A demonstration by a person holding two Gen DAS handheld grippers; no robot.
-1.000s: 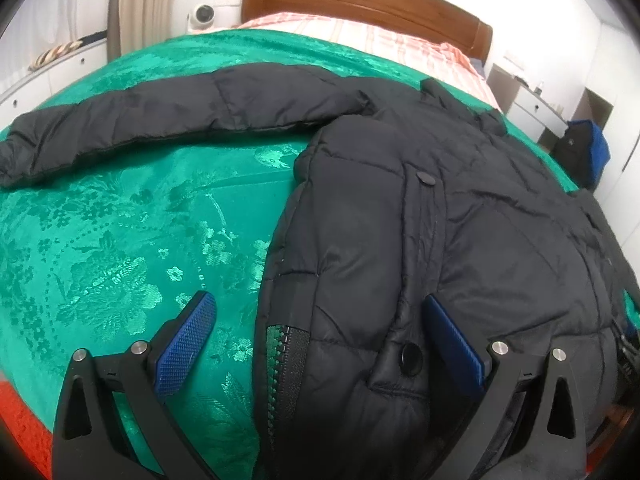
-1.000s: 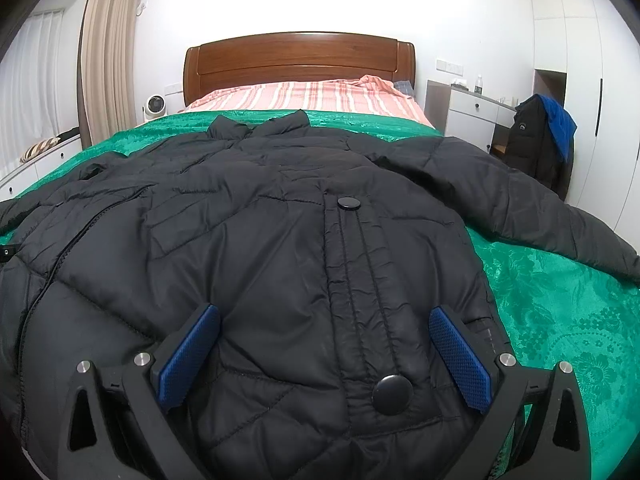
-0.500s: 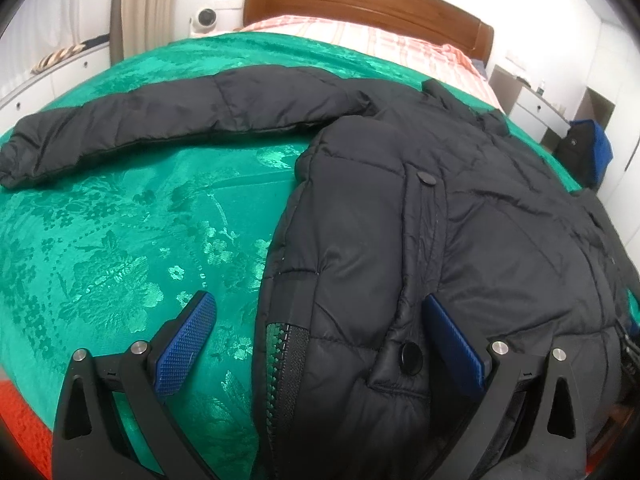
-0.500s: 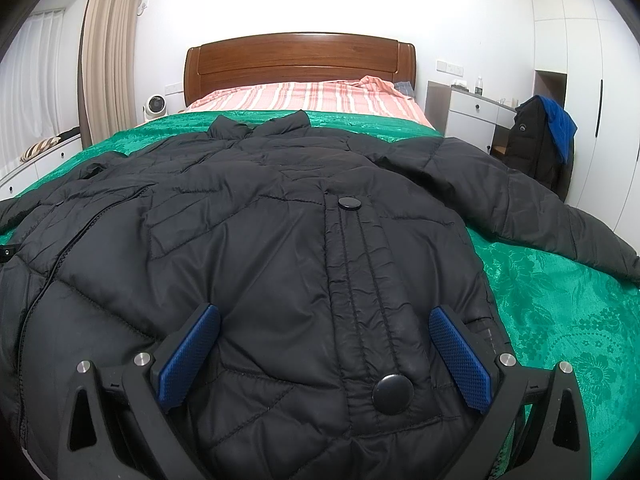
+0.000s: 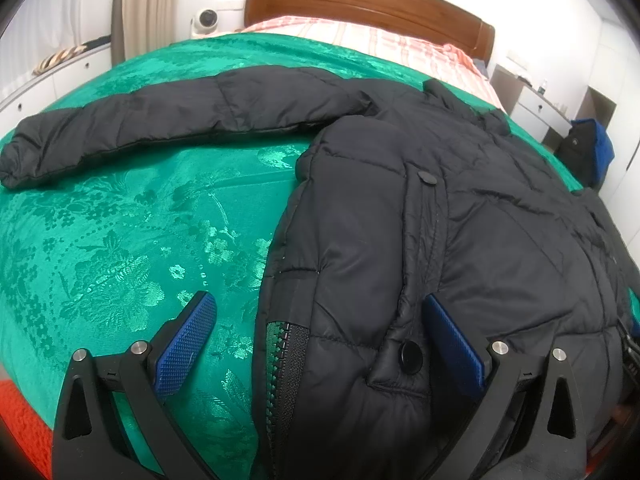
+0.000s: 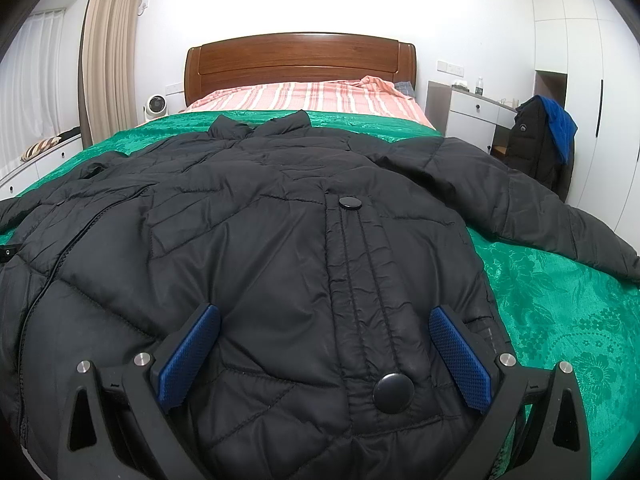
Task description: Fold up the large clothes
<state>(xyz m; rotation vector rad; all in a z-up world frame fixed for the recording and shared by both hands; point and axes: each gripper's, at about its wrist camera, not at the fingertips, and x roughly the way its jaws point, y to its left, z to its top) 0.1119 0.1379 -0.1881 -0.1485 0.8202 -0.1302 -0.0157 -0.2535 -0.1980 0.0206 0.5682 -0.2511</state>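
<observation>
While the jacket (image 6: 304, 240) lies flat, no fold shows.
Left gripper (image 5: 320, 340) and right gripper (image 6: 324, 352) hover, jaws apart, sleeves spread.

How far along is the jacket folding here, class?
Done: the black jacket lies spread flat on the green bedspread, both sleeves out. In hand: nothing; the left hand-held gripper and right hand-held gripper hover open over the hem. Left: every fold, starting with the left sleeve.

Bright even indoor light, wall glare, soft shadows; strong fisheye edge warp, perhaps slight corner blur.
</observation>
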